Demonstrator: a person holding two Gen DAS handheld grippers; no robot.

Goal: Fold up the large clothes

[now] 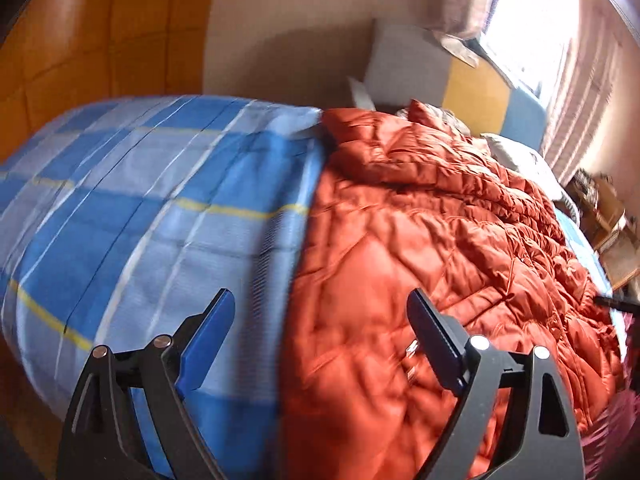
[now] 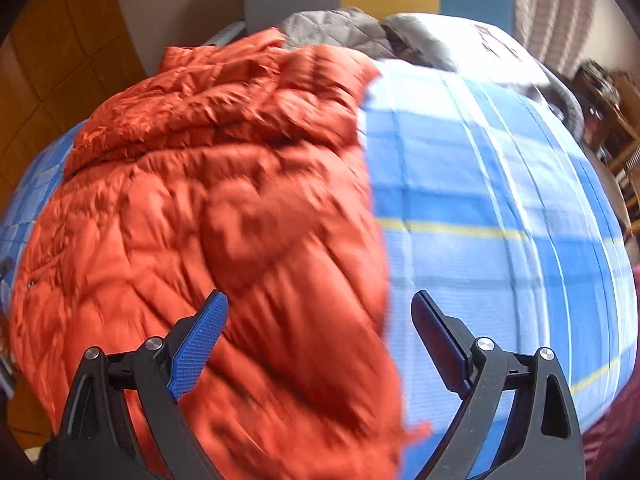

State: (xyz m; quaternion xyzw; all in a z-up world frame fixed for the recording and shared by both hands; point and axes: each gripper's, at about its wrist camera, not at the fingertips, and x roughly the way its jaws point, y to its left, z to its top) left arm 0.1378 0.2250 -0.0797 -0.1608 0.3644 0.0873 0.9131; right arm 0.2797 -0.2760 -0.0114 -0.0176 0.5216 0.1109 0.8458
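A large orange quilted down jacket (image 1: 432,240) lies spread on a bed with a blue checked sheet (image 1: 140,200). In the left wrist view it fills the right half. My left gripper (image 1: 320,308) is open and empty, held above the jacket's left edge. In the right wrist view the jacket (image 2: 200,208) fills the left half, its top part bunched up at the far end. My right gripper (image 2: 320,312) is open and empty, held above the jacket's right edge where it meets the sheet (image 2: 500,220). Both views are motion-blurred.
A grey, yellow and blue headboard (image 1: 476,88) stands at the far end with grey bedding (image 2: 340,28) below it. A bright window with curtains (image 1: 560,60) is at the right. Wooden furniture (image 2: 612,120) stands right of the bed, a wooden wardrobe (image 1: 100,28) at the left.
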